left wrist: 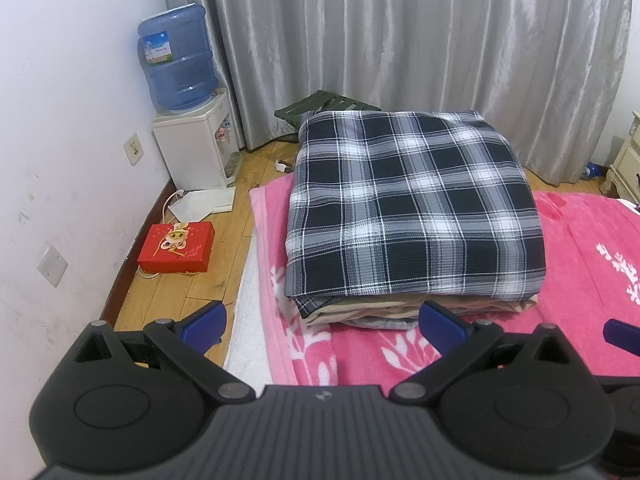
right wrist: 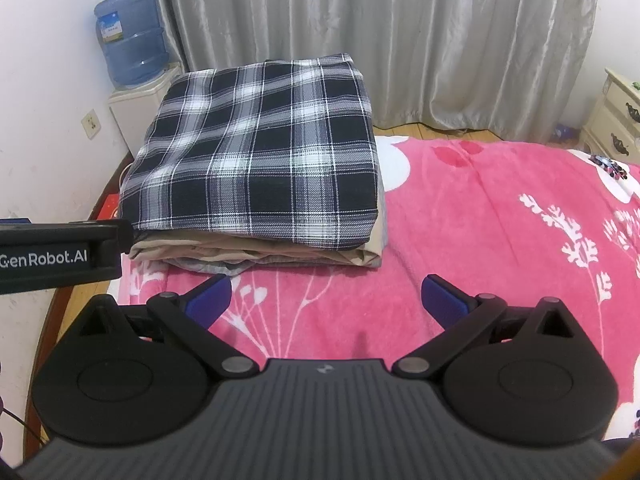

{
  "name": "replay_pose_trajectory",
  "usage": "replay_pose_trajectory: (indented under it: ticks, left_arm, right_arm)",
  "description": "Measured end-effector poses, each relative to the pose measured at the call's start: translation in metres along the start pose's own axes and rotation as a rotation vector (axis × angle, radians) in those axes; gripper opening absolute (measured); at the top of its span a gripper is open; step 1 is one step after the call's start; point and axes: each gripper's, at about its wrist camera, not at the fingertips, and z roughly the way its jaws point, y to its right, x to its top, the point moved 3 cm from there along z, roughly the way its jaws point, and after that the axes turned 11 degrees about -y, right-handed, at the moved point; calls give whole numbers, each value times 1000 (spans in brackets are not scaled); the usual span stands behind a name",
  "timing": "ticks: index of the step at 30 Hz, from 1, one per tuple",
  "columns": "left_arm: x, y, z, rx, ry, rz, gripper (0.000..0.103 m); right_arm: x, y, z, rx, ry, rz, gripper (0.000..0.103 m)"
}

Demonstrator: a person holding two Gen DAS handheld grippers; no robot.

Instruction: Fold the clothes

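Left wrist view shows the left claw [left wrist: 322,322] spread apart and empty, just short of the folded plaid garment [left wrist: 412,208], which tops a small stack of folded clothes on the pink blanket [left wrist: 580,300]. The right claw [right wrist: 325,300] is likewise apart, holding nothing, above the blanket near the stack's front edge.

White wall [left wrist: 72,128] left, wall socket [left wrist: 133,149]. Grey curtains [left wrist: 400,40] full width rear. Wood plank floor [left wrist: 188,292]. Water dispenser [left wrist: 196,144] in corner. Cream cabinet [right wrist: 616,120] right.
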Motion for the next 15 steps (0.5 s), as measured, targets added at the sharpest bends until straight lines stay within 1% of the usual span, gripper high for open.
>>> replay_pose_trajectory:
  ticks: [15]
  left_arm:
    - [3,-2,3,-5,-4,5,103]
  right_arm:
    - [-1,-2,0,-2,-2,3,102]
